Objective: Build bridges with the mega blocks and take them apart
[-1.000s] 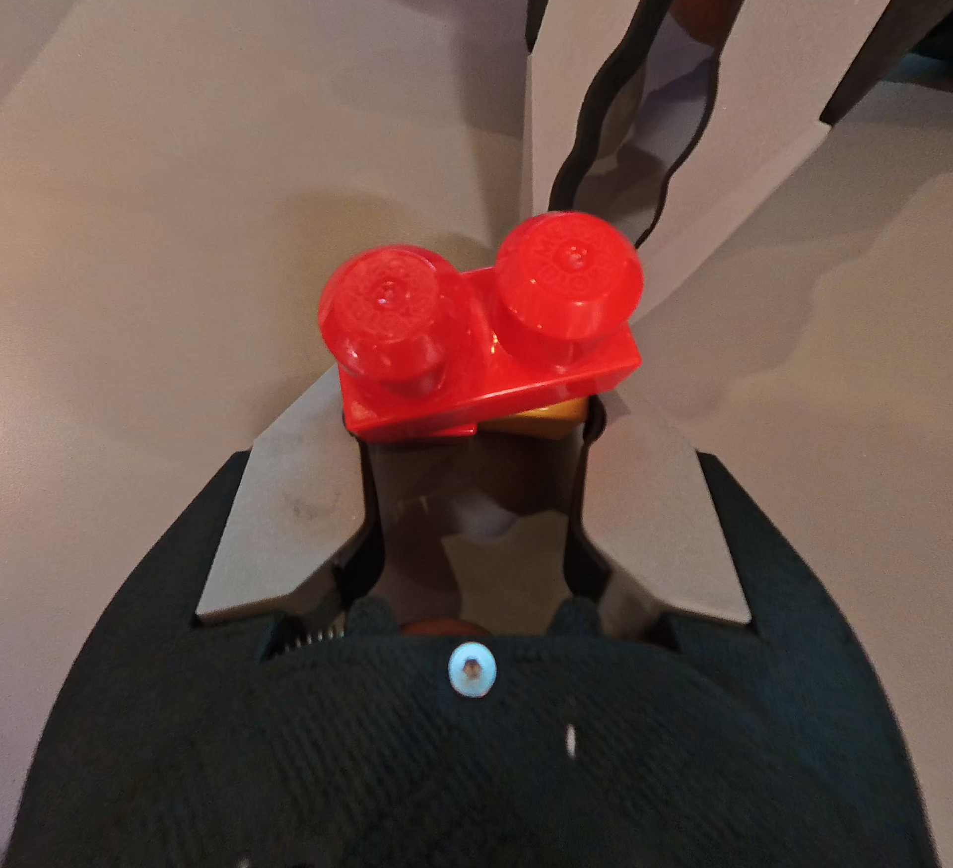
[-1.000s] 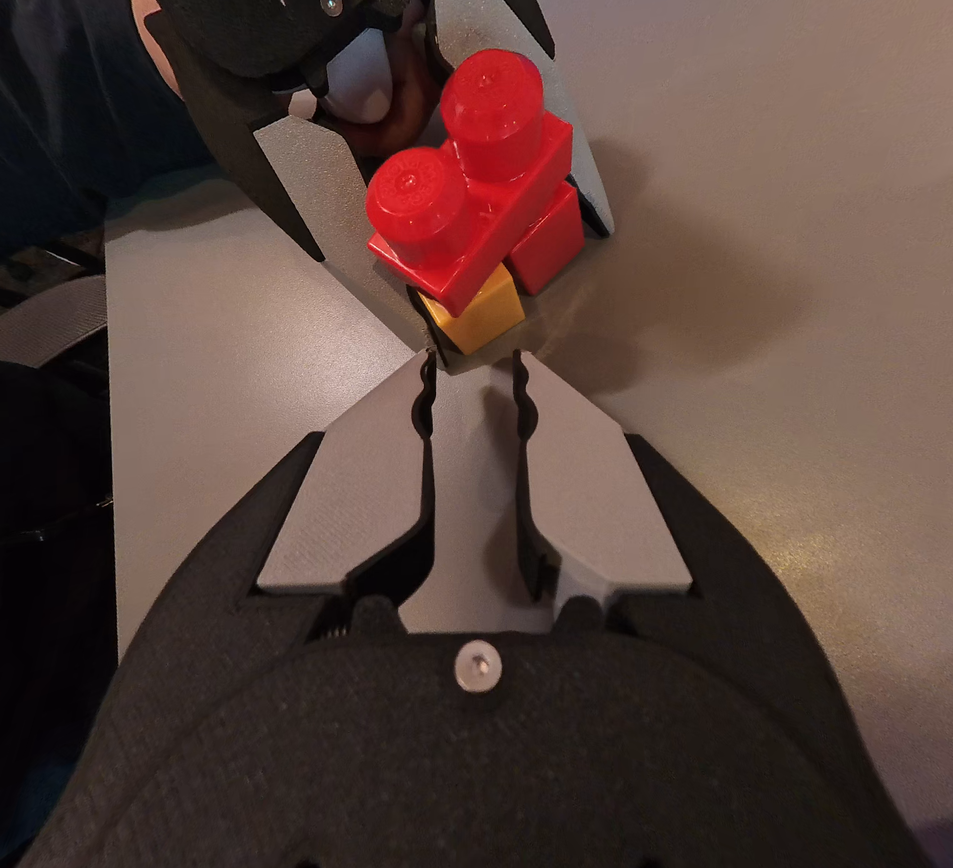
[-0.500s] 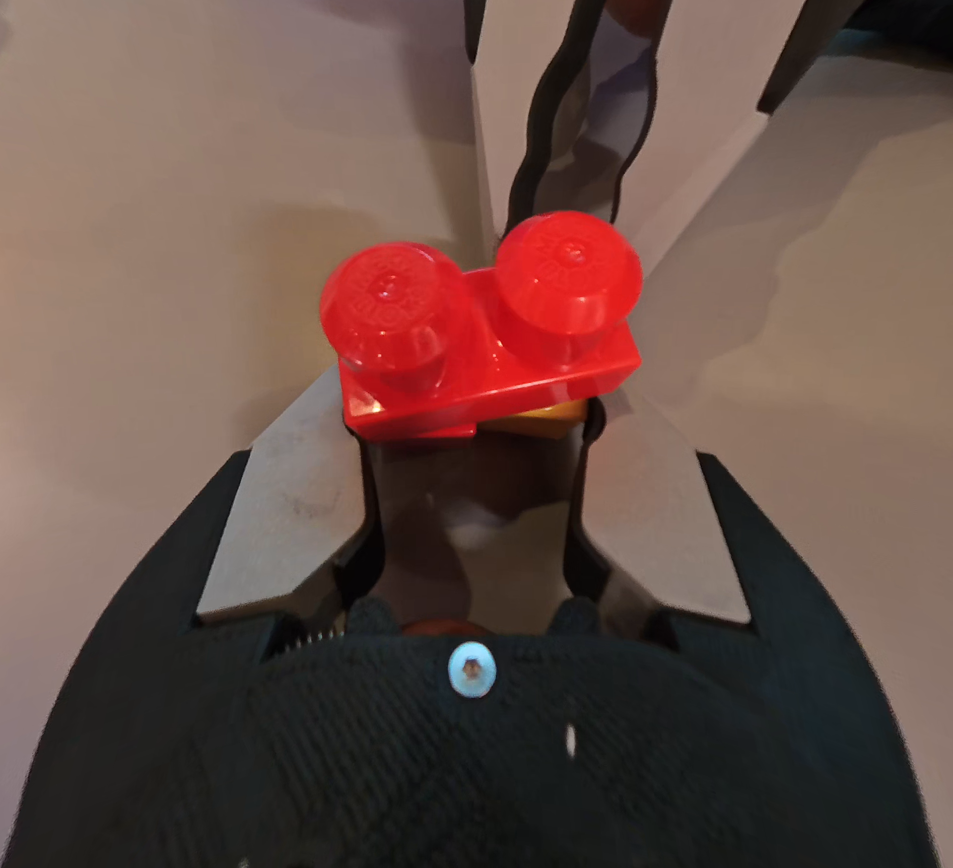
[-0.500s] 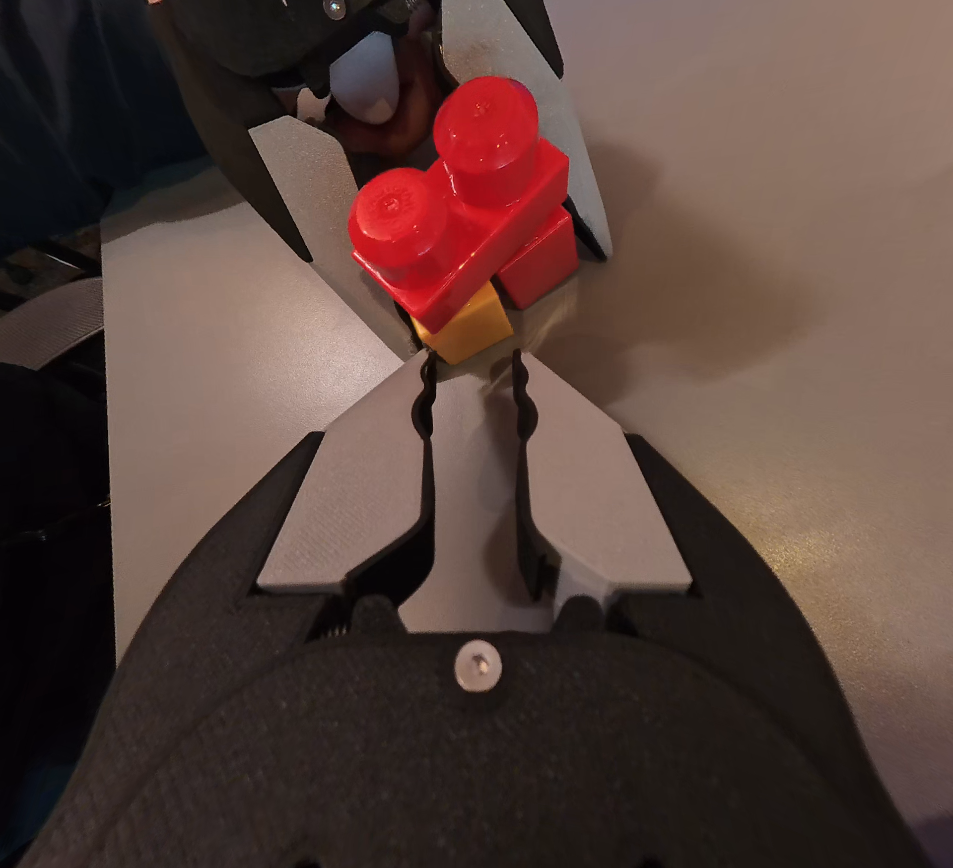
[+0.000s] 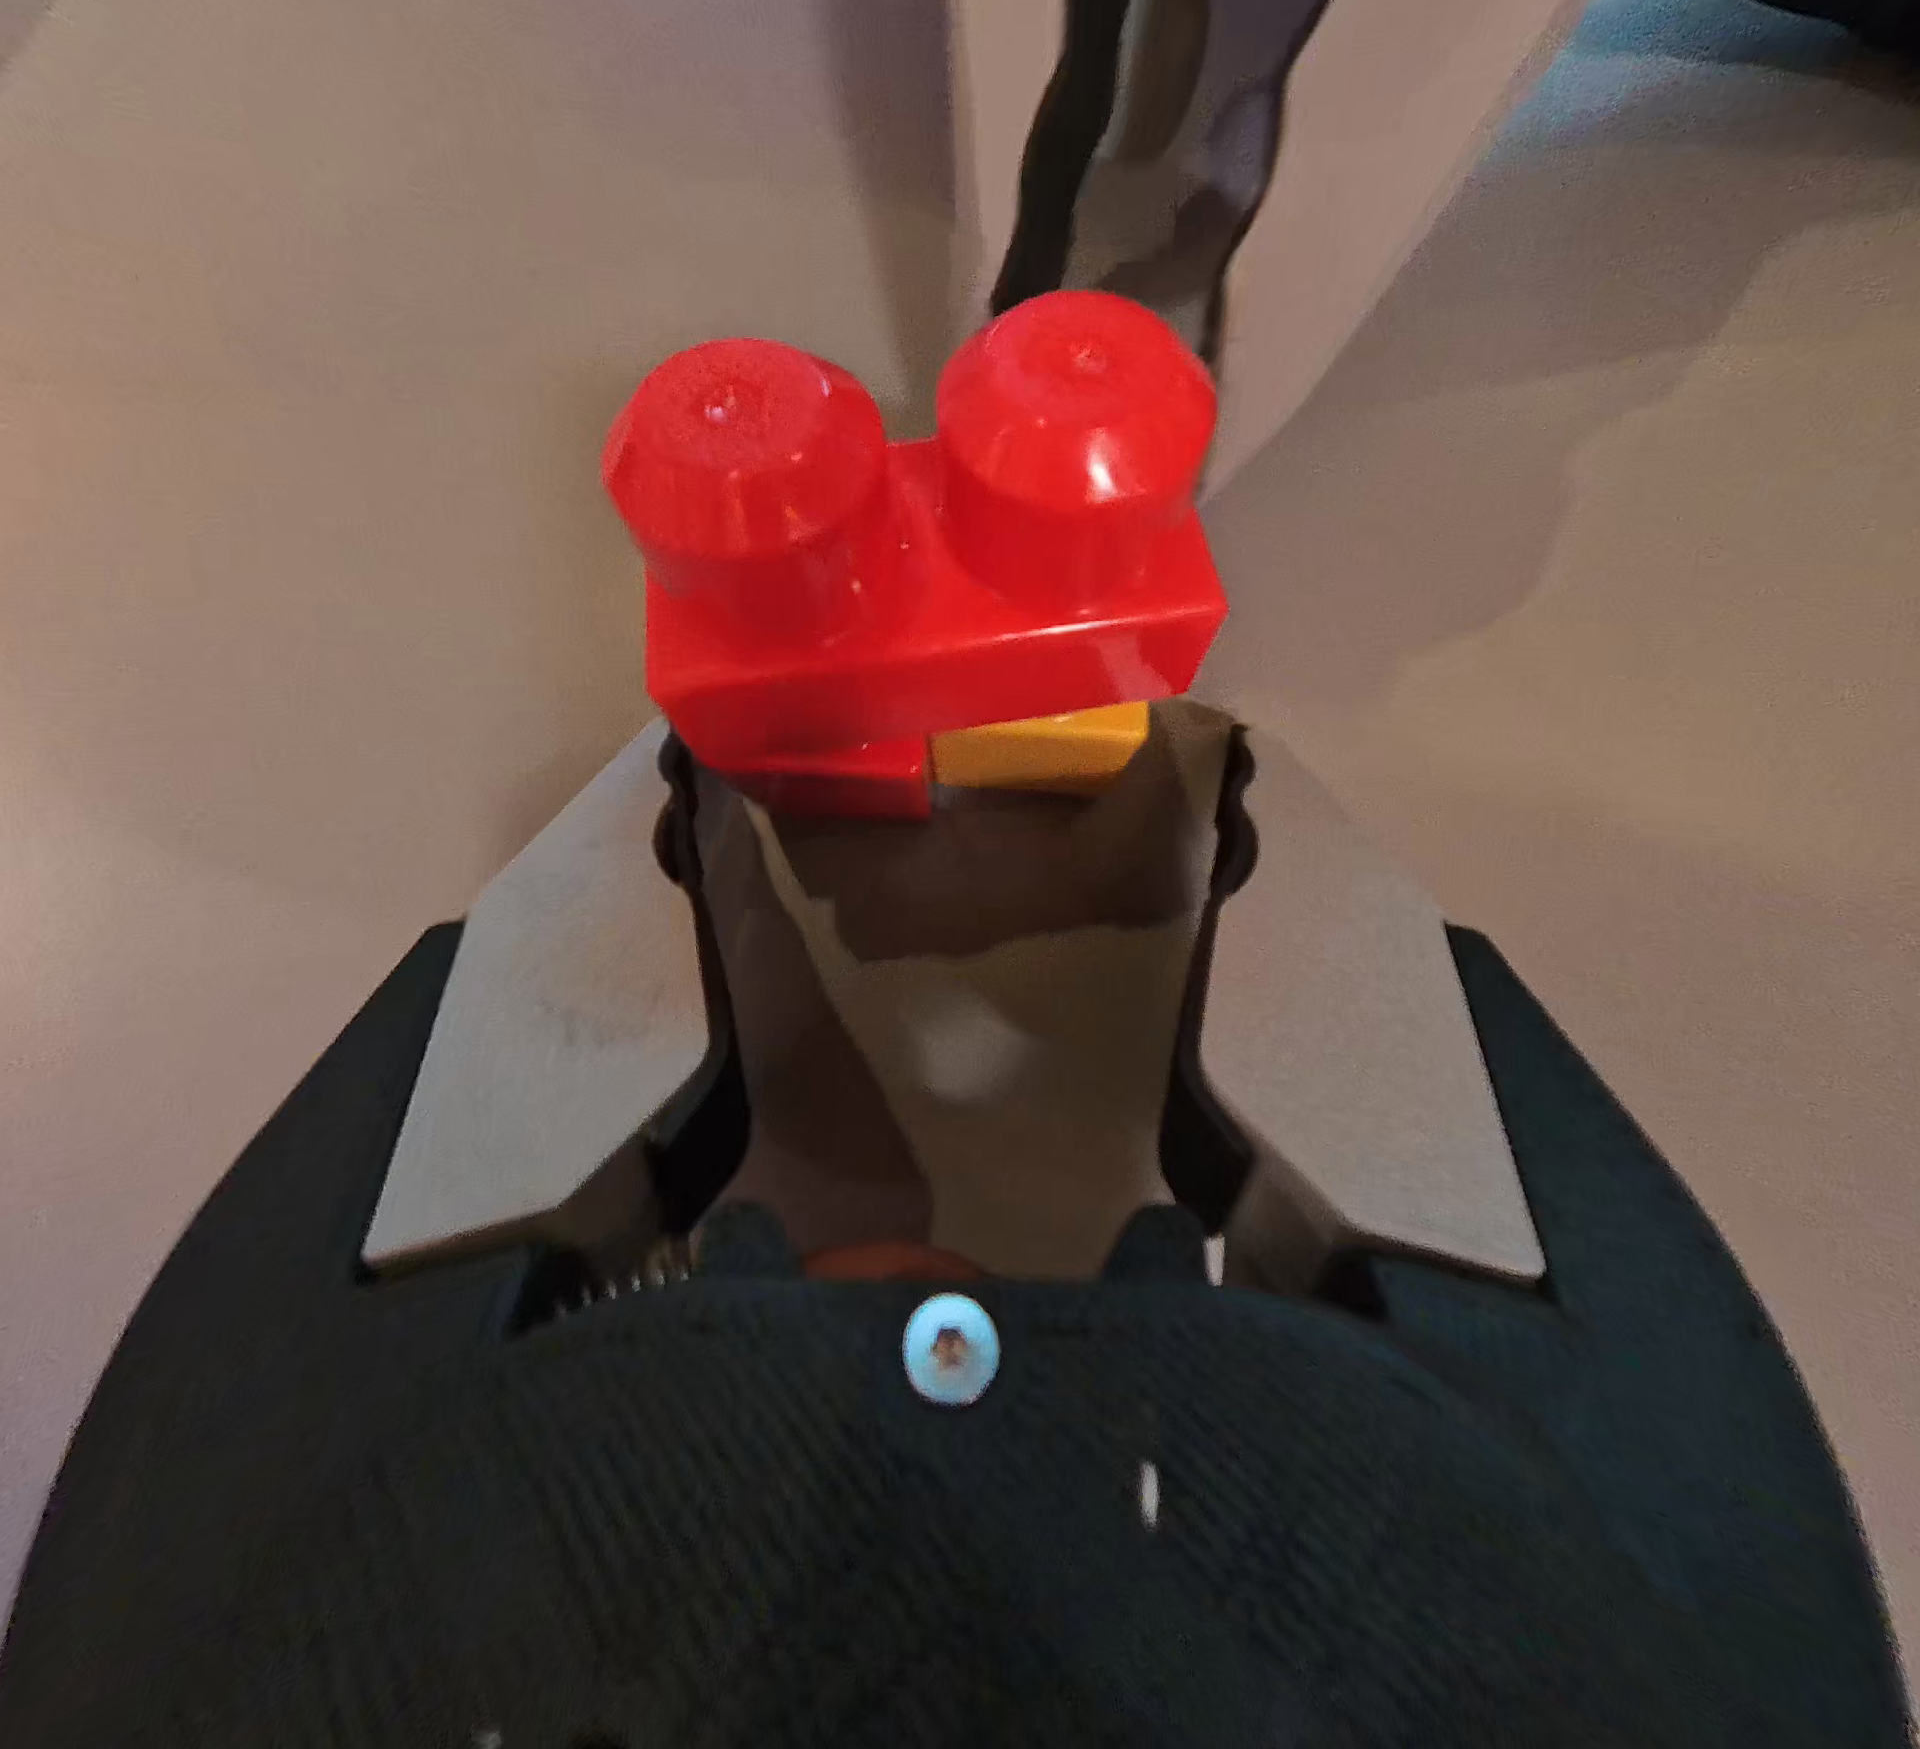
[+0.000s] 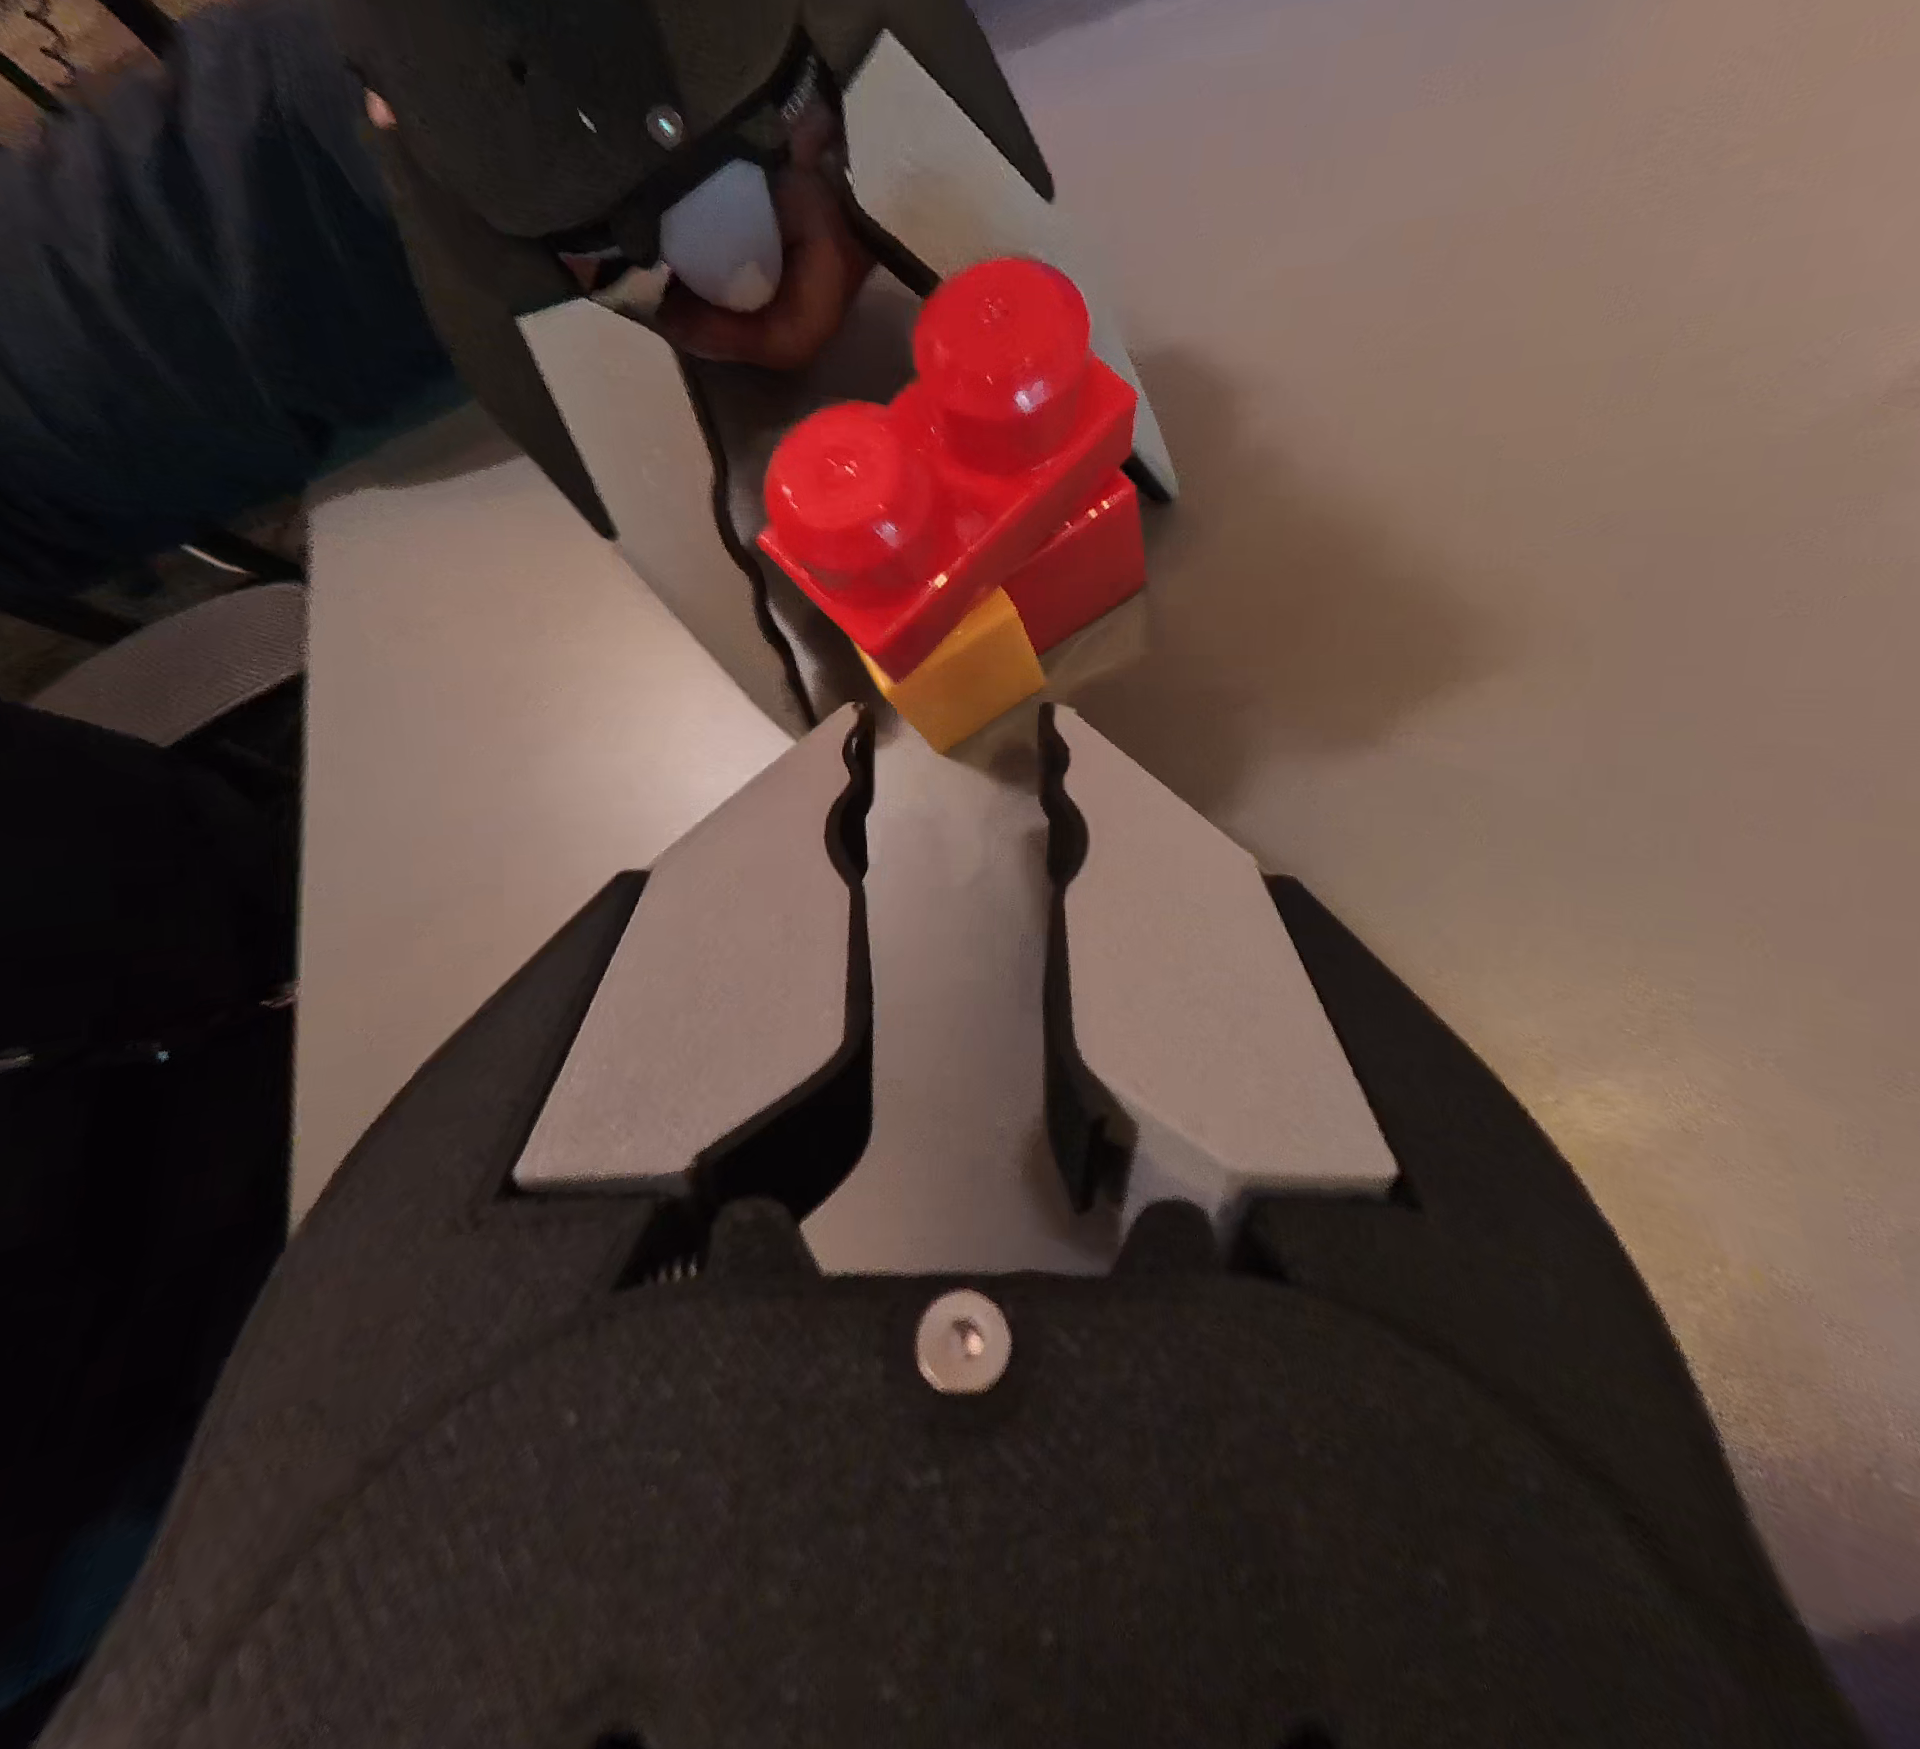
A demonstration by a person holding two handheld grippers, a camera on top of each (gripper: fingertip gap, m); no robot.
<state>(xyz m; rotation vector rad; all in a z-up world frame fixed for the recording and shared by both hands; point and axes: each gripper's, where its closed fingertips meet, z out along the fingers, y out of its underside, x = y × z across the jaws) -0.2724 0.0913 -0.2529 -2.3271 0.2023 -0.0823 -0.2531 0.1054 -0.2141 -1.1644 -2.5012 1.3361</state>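
In the left wrist view we hold the left gripper (image 5: 956, 764) with its jaws spread about as wide as the little bridge. The bridge stands right at the jaw tips, and the lower blocks sit between them. We cannot tell whether the jaws press on the blocks or only bracket them. The bridge is 3 blocks: a red 2-stud block (image 5: 925, 577) on top, tilted a little, with a small red block (image 5: 852, 780) under its left end and a yellow block (image 5: 1039, 743) under its right end. The 2 lower blocks touch side by side. Past the bridge, beyond the jaw tips, the right gripper (image 5: 1143, 245) points back toward us over the beige desk (image 5: 364, 245).

In the right wrist view the right gripper (image 6: 951, 733) has its jaws parted by a narrow gap, with nothing between them. Their tips sit just short of the yellow block (image 6: 961, 681), which is nearest to them. The red 2-stud block (image 6: 935, 494) lies across it and across the small red block (image 6: 1081, 561) farther out to the right. Beyond the tips, the left gripper (image 6: 935, 556) comes in from the upper left, its 2 jaws flanking the bridge. A person's dark sleeve (image 6: 177, 265) shows at the far left edge, off the desk (image 6: 1507, 452).
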